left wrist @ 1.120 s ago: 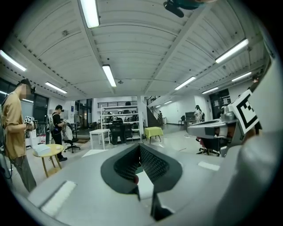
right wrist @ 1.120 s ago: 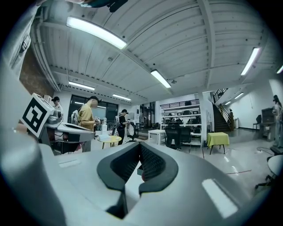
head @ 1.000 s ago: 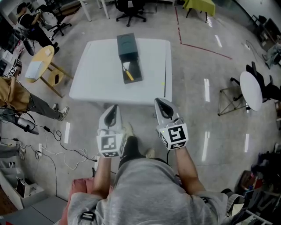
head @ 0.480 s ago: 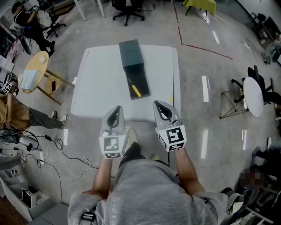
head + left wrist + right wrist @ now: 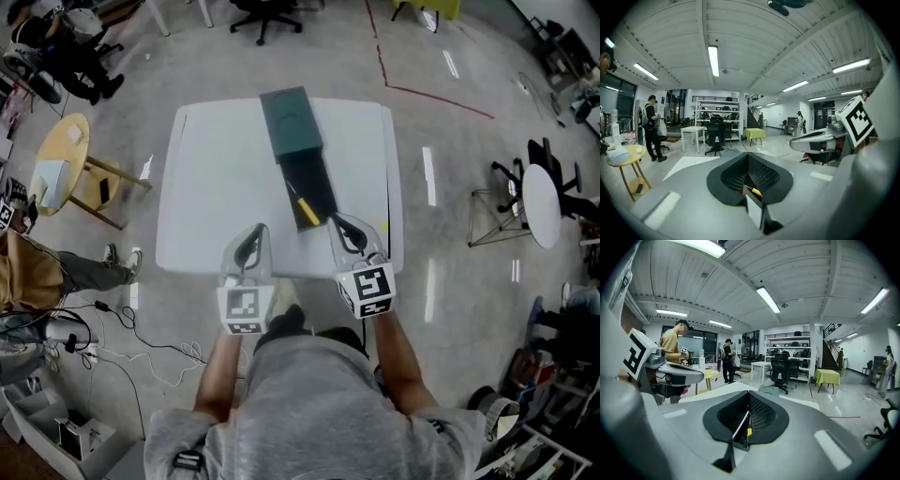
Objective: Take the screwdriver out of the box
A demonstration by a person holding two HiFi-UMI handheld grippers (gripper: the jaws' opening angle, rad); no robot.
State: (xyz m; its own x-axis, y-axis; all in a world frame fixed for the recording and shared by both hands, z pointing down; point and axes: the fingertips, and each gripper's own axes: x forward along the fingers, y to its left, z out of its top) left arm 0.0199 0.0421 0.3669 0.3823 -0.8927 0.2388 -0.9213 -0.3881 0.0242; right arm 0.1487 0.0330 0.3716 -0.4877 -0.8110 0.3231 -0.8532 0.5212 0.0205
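Head view: left gripper (image 5: 254, 233) is hovering over the white table's (image 5: 208, 187) near edge, jaws pressed together, empty — the screwdriver (image 5: 306, 210) is lying in the open box (image 5: 298, 141), right gripper (image 5: 341, 225) just beside, also closed, empty.

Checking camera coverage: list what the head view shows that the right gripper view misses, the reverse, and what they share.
Head view only: the person's grey shirt and the marker cube on the right tongs. Right gripper view only: ceiling lights, shelves, a staircase. Both: the white table, the dark box, the left tongs, and at least a sliver of the screwdriver, its yellow handle.
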